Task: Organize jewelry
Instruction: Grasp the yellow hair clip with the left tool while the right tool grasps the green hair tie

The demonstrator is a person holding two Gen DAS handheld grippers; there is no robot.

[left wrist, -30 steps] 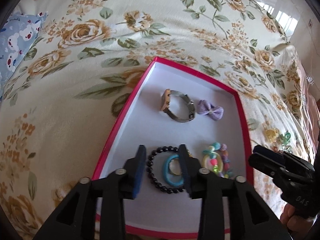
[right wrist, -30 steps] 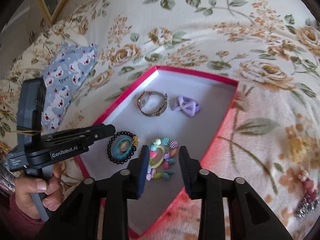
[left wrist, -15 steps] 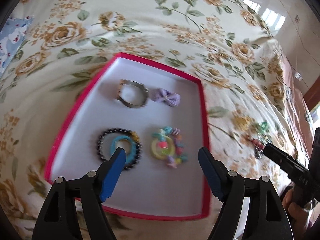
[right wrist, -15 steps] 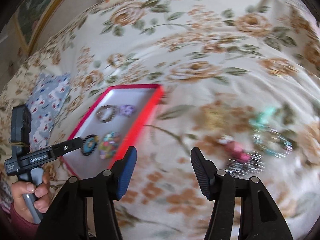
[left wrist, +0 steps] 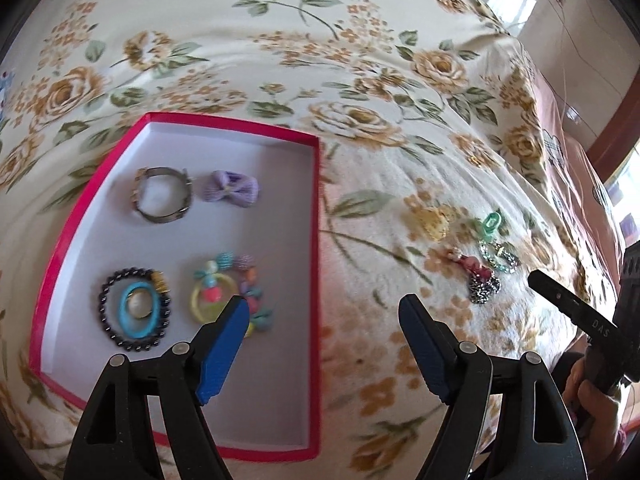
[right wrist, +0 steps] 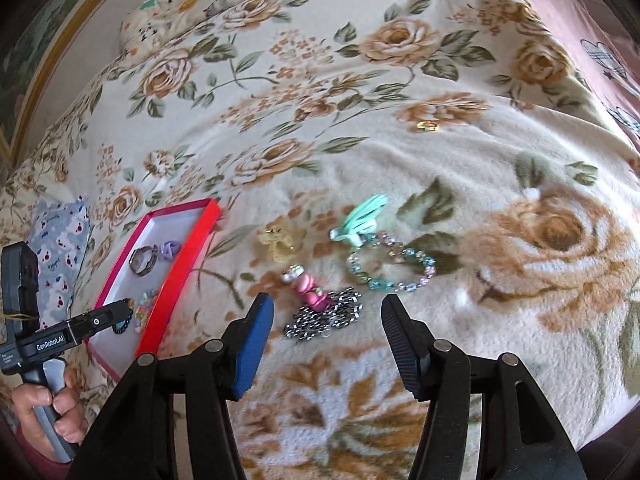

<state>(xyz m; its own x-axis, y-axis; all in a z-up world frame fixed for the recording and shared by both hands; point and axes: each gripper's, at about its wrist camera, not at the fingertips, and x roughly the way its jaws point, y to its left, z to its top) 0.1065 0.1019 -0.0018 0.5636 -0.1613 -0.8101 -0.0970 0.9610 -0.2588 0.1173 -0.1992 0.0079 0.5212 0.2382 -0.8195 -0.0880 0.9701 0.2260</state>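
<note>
A red box with a white floor lies on the flowered blanket. It holds a metal watch, a purple bow, a black bead bracelet around a blue ring, and a colourful bead bracelet. My left gripper is open and empty above the box's right rim. To the right of the box lie a pink charm on a dark chain, a crystal bracelet, a mint tassel and a yellow clip. My right gripper hangs open just short of the chain, holding nothing.
A small gold ring lies farther back on the blanket. A blue patterned pillow sits left of the box. A person's hand grips the left tool's handle. The bed's edge drops off at the right, beyond a pink cover.
Both grippers have opened wider. The left one shifted right, from over the black bracelet to the box's right rim. The right one swung right from the box to the loose jewelry.
</note>
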